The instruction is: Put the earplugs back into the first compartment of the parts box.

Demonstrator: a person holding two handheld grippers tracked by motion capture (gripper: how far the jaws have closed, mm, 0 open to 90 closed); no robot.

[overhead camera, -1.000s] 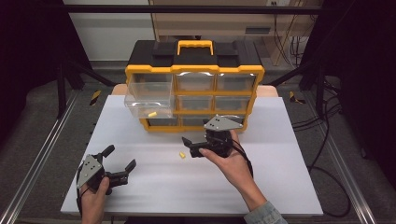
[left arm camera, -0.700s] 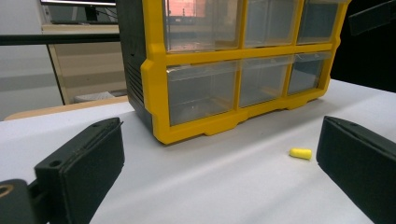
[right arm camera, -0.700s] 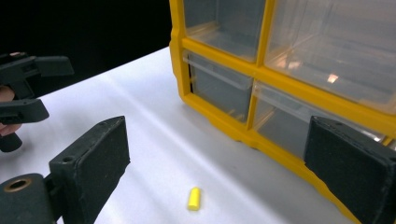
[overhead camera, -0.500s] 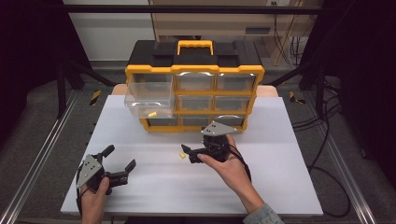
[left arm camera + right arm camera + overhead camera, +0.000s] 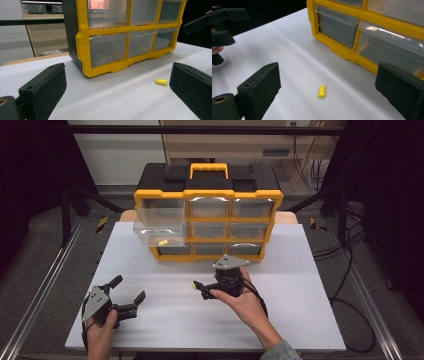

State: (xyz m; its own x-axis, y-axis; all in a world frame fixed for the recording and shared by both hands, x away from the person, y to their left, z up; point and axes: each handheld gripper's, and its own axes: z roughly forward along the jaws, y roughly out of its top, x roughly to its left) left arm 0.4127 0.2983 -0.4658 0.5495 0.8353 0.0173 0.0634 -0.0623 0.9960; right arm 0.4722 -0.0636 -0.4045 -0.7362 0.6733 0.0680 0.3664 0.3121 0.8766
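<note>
At the near left of the white counter (image 5: 300, 320), the left gripper (image 5: 127, 296) rests with its black fingers spread and nothing between them. A small yellow foam cylinder (image 5: 194, 285) lies on the counter in front of the yellow and black plastic drawer cabinet (image 5: 207, 195). Just right of it, the right gripper (image 5: 200, 289) hovers, fingers spread wide around the cylinder, not touching it.

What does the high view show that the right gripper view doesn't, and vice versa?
High view: the yellow handle on the yellow drawer cabinet, and a pulled-out clear drawer holding a second yellow piece. Right gripper view: the small yellow cylinder lying untouched on the white table between the open jaws of the right gripper. Both: cabinet, cylinder, left gripper.
</note>
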